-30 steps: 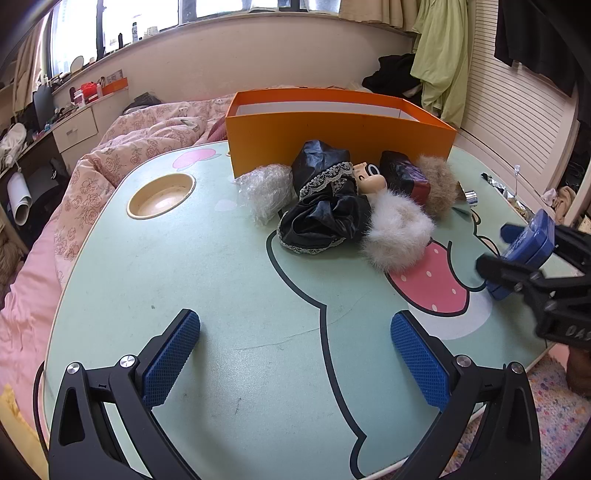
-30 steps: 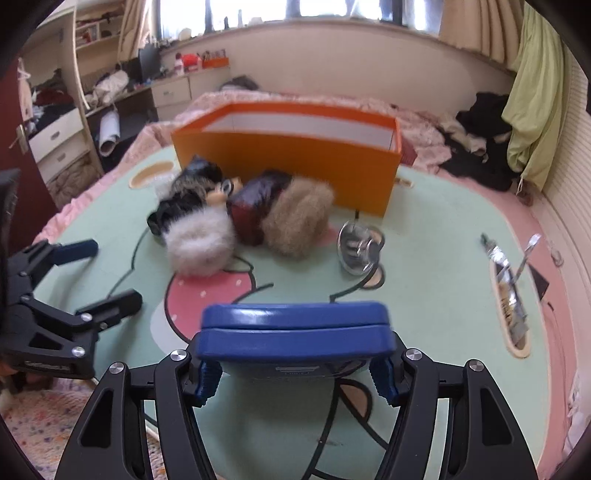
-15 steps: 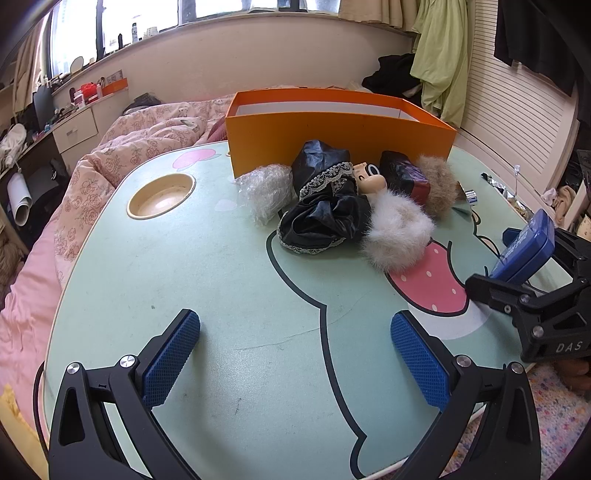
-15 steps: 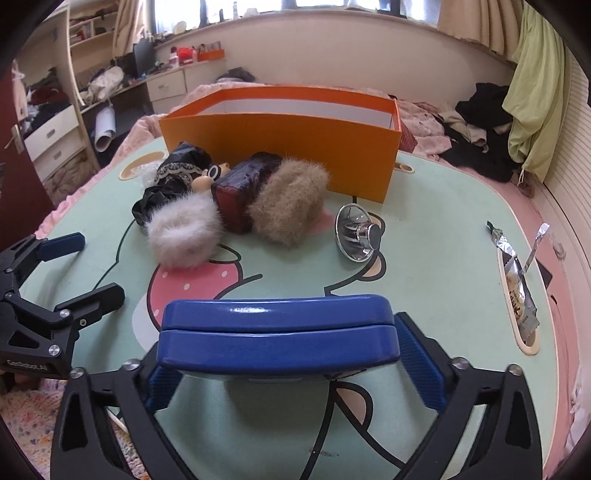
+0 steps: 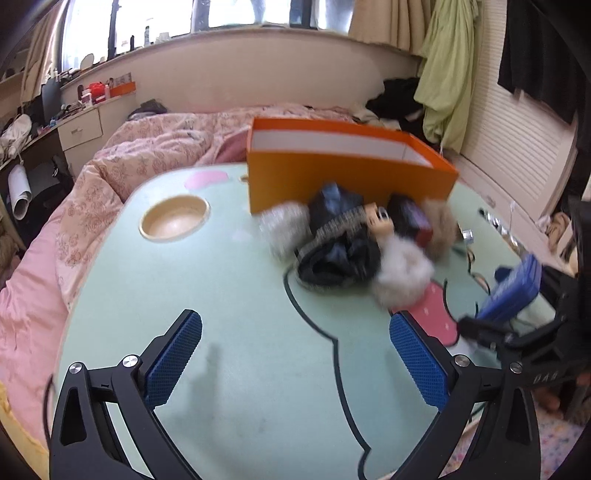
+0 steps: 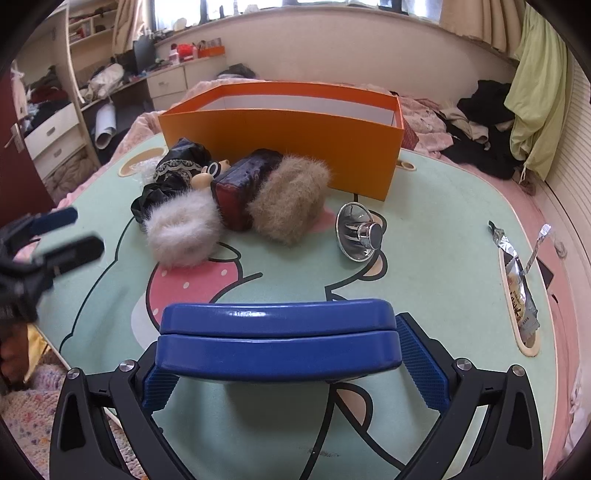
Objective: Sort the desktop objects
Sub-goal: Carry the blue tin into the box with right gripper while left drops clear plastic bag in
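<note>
blue case (image 6: 279, 339): seen lying between the spread pads of the right tongs (image 6: 295, 363), at the near tabletop edge; whether a pad is touched cannot be told
right tongs: jaws have just been opening, case between them
left tongs (image 5: 295, 358): spread wide, nothing between
orange box (image 6: 291, 136): set at the far side of the tabletop (image 6: 436, 266)
fur pile (image 6: 236, 206): heaped in front of the box

Daylight from the windows (image 5: 229, 14) lit both views brightly. The left wrist view was smeared, probably by motion; the right was sharp. Fisheye bending darkened the corners.
</note>
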Demonstrator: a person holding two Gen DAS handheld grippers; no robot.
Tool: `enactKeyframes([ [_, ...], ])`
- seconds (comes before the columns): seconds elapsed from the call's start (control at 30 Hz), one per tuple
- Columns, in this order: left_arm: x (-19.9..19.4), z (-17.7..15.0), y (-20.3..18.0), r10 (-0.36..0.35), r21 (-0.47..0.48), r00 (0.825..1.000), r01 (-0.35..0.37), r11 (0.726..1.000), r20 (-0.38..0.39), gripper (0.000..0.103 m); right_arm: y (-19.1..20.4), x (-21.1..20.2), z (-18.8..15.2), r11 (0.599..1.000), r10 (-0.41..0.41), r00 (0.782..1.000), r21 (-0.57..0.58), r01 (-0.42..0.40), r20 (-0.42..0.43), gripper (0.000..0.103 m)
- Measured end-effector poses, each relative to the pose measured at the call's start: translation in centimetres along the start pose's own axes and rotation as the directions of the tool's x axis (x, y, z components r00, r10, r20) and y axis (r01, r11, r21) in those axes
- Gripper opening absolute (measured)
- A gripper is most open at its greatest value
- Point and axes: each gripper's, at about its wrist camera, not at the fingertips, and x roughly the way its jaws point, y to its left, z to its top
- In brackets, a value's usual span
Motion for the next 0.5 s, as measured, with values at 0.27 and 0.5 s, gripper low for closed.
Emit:
enactKeyframes([
  [0.27,3.0,4.9,3.6,-0.070,-0.137,0.997,0.065,0.989,-0.034,0.067,0.1,0.0,-0.4,1.000,0.002,1.000,0.004,-0.002,0.007,0.103],
  [0.5,7.0,5.6,1.9,-0.097,-0.075,0.988,0.089,0.993,-0.121,0.024,-0.3,-0.7,-0.8,1.000,-0.008,0.999,0.024,0.007,0.045,0.076],
])
